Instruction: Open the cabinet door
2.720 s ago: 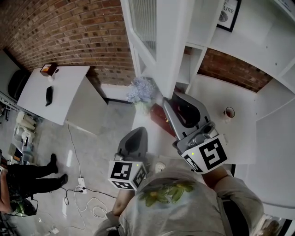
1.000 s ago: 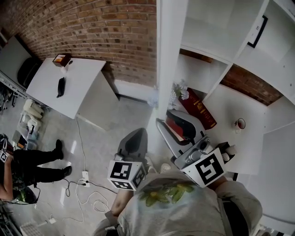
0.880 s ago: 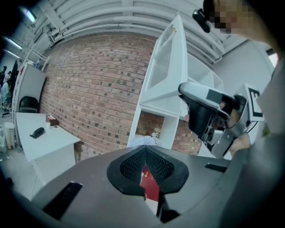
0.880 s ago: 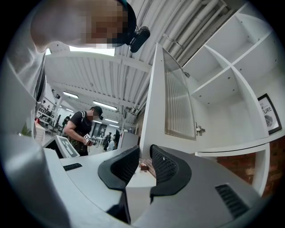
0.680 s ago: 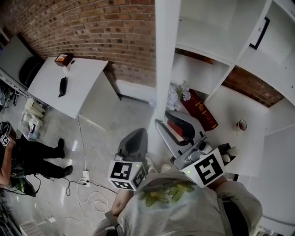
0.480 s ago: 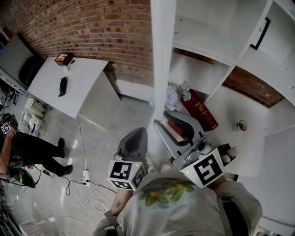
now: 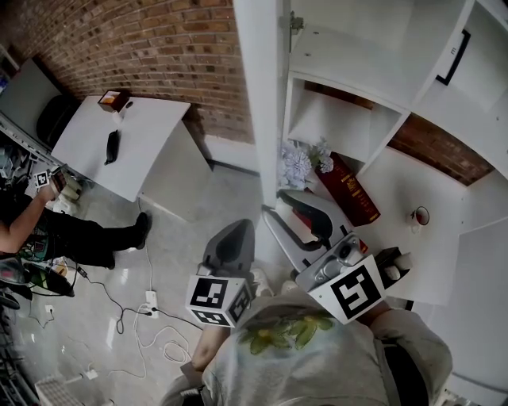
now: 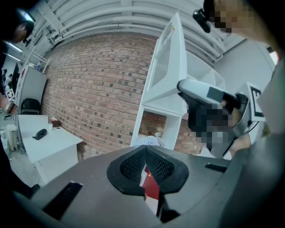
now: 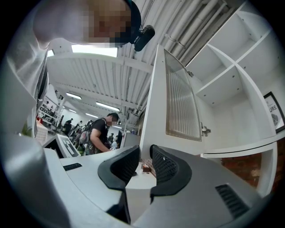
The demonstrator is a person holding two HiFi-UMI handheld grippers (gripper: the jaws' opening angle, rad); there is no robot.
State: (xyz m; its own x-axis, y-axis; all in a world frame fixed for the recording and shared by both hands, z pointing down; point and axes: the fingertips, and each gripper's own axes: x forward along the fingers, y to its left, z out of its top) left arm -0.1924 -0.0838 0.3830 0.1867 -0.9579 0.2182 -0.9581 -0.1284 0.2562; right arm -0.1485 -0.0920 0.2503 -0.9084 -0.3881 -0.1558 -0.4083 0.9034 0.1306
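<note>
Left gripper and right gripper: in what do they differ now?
On the left gripper the jaws meet at their tips; on the right gripper they stand apart. The left gripper is clear of the cabinet door; the right gripper is right at the door's lower end. Both have dark ribbed pads and a marker cube.

The cabinet door point(image 7: 258, 95) is swung much wider. Earlier it slanted across the shelves with its ribbed pane showing; now it stands edge-on at the cabinet's left side, its hinge point(image 7: 295, 21) exposed. The flowers point(image 7: 300, 162) and red book point(image 7: 351, 190) now sit uncovered to its right. The bystander point(image 7: 71, 234) now bends over, one arm raised.
</note>
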